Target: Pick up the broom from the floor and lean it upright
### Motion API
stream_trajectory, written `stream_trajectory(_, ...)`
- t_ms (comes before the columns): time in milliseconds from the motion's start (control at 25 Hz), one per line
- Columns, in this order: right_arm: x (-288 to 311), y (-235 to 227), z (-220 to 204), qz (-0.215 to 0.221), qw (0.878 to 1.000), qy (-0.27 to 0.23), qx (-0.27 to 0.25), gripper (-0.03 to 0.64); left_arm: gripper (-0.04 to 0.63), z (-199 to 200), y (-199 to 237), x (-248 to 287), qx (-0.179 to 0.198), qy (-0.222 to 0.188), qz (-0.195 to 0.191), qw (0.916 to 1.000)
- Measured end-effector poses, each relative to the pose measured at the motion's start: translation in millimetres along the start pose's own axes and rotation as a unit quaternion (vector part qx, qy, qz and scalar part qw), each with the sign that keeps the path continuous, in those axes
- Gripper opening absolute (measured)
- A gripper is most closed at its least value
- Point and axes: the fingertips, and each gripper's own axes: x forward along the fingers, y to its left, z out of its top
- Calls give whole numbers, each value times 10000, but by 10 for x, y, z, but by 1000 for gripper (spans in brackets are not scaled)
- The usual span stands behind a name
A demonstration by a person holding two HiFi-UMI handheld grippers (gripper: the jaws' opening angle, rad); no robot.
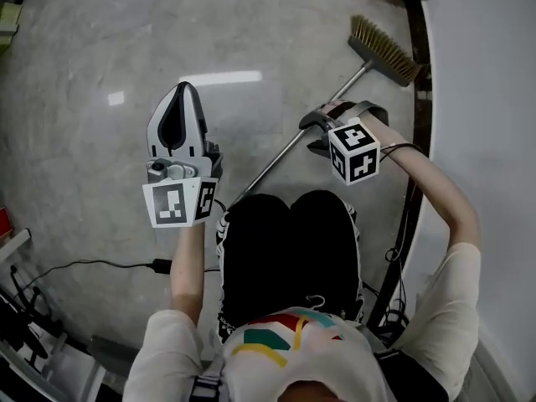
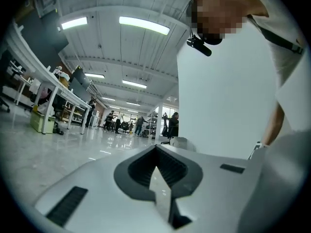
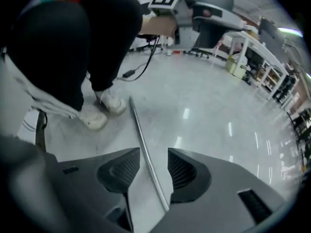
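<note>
– So where is the broom?
– Flat on the pale floor. Its bristle head lies near the wall, and the thin metal handle runs back from there toward the crouching person's knees.

– And the right gripper?
– It's right over the handle, about midway along, tipped steeply down at the floor. The right arm is bent at the elbow, with the forearm reaching in from the wall side. In the right gripper view the jaws stand wide and the handle passes between them. The handle runs close along one pad and stays clear of the other, so it isn't clamped.

– What about the other one?
– The left gripper is held out in front of the left knee, well apart from the handle. The forearm is stretched forward and the gripper points roughly level across the room. Its jaws meet at the tips with nothing between them.

– Anything else nearby?
– White shoes just beside the near end of the handle, and a black cable on the floor to the person's left.
</note>
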Motion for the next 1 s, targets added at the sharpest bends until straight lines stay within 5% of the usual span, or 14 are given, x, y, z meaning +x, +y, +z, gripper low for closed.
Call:
stream_trajectory(160,820,120,-424,387,9948,551,-766,156,44,-519,204,-112,-37,-218,135,9997)
stream_trajectory(440,1431,217,-557,761,9866,737,-1245,155,44,-1152,230,-356,-258,-173,249,9992)
stream_trajectory(600,1593,263,-638,735,9819,934,-1473,89,44,-1307,104,-414,-243,-83,126,9996)
stream_trajectory(800,1594,234,-584,782,9862,812,-1215,89,44,-1284,188,-342,-139,-62,210,9997)
stream_trajectory(1000,1072,-432,-273,-118,9993,226,-262,87,44,-572,592,-194,216,-366,551,9976)
